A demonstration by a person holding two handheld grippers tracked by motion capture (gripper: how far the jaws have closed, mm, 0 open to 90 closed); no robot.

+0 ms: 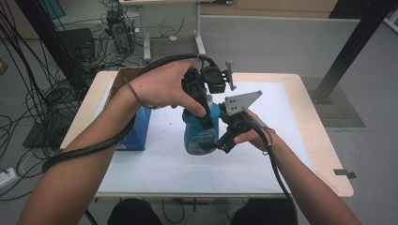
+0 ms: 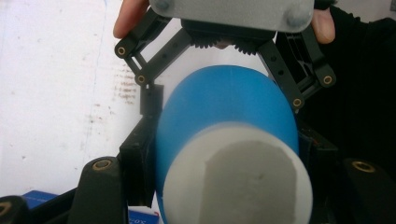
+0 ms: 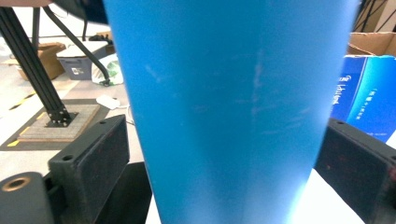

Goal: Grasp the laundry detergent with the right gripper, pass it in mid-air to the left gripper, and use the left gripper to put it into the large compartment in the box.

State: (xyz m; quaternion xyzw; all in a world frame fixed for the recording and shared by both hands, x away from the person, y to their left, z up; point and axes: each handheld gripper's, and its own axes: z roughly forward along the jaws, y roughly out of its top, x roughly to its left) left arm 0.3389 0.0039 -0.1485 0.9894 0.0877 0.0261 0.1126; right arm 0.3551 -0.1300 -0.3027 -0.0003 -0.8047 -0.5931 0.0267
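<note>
Item: blue bottle (image 1: pixel 201 133), smooth plastic, rounded body with faint scuffs seen in the right claw view, capped by a white, flat-topped, matte end (image 2: pixel 243 182). It is held upright above the middle of the counter (image 1: pixel 300 101), on which a white sheet (image 1: pixel 277 140) marked with faint brown smudges is laid.

Left claw (image 1: pixel 205 119): black, hinged links with brass pins. It is brought down from above and is pressed shut on the upper part of the blue bottle, whose body is gripped on both sides by the pads in the left claw view.

Right claw (image 1: pixel 220 145): black, topped by a grey three-cornered plate (image 1: pixel 240 102). It is set level at the lower body of the blue bottle. Its pads are spread wide, with the bottle between them; a gap is seen beside the left pad (image 3: pixel 91 156), while contact at the other pad cannot be told.

Surroundings: a blue carton (image 1: pixel 136 131) with printed lettering is stood just left of the bottle, near the counter's left edge, and a brown cardboard box (image 1: pixel 123 77) is placed behind it. Bare sheet is left to the right and toward the near edge.
</note>
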